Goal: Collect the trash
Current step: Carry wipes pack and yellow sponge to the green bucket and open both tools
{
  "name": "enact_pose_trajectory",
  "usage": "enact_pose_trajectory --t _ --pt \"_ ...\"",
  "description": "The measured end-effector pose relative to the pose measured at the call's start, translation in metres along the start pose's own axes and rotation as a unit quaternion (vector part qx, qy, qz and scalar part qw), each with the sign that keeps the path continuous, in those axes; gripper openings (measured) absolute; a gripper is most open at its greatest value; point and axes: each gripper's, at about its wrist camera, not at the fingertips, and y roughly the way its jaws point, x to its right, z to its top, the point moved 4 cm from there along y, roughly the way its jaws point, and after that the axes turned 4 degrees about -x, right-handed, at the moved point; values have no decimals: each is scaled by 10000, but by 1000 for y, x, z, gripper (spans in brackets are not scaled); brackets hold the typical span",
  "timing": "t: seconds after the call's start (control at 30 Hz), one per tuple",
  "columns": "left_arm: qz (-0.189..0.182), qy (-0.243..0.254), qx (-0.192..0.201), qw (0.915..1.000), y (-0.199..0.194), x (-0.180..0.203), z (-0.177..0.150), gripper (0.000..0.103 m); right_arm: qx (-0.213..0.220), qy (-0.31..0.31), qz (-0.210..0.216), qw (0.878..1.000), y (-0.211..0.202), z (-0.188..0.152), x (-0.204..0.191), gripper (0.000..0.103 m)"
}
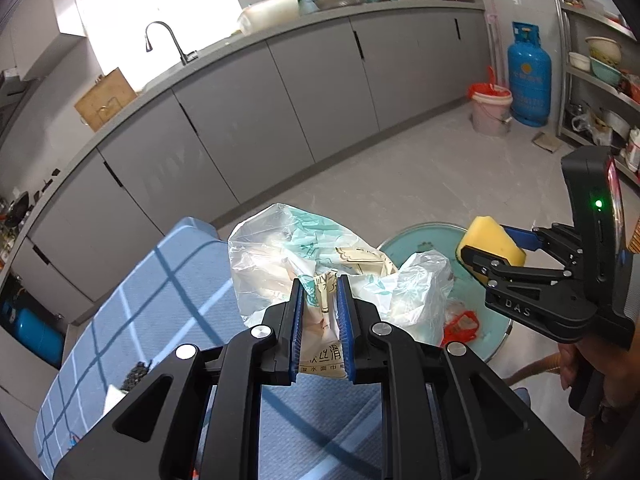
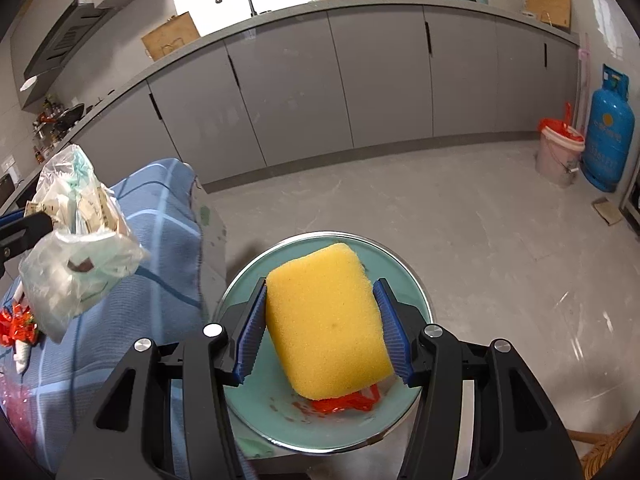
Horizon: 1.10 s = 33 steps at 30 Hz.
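My left gripper (image 1: 322, 296) is shut on a crumpled clear plastic bag (image 1: 304, 256) with green print and paper wrappers inside, held in the air over the blue checked tablecloth (image 1: 168, 280). The same bag (image 2: 76, 256) hangs at the left in the right wrist view. My right gripper (image 2: 322, 308) is shut on a yellow sponge (image 2: 324, 320), held above a round teal basin (image 2: 248, 396) on the floor. A red scrap (image 2: 348, 402) lies in the basin under the sponge. In the left wrist view the sponge (image 1: 488, 246) and right gripper (image 1: 496, 252) sit at the right, over the basin (image 1: 424, 236).
Grey kitchen cabinets (image 1: 280, 100) run along the back under a counter with a tap (image 1: 168, 40). A pink bucket with a red bag (image 2: 558, 152) and a blue gas cylinder (image 2: 608, 132) stand at the far right. Red wrapper scraps (image 2: 16, 326) lie on the tablecloth. A person's hand (image 1: 576, 364) holds the right gripper.
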Motion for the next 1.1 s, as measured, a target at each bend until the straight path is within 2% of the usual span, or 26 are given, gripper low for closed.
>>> enact_pose_trajectory --t 0.3,0.33,0.37,0.43,0.7,0.9,1.0,1.1 --pt "-236 132 -171 9995 22 19 1 20 -58 39 -83 9999 16 3 12 55" --pt "-253 144 -172 9994 23 20 1 27 -70 36 -69 9999 19 3 13 57" --pt "-252 159 -170 9994 23 21 1 41 -63 33 -77 9999 21 3 14 57" --pt "-198 181 -102 9996 22 24 1 54 -31 66 -124 9999 22 2 17 71" --pt "-133 123 -23 9998 14 17 5 60 0 209 -242 9995 19 -1 24 77" --pt "-25 20 57 10000 5 7 8 69 52 295 -245 9992 8 -2 23 81" --pt "49 -60 170 9998 -4 0 12 77 53 297 -220 9993 2 -4 18 81" --pt "124 -120 276 9995 -15 -6 13 78 60 254 -182 9995 -4 -6 10 81"
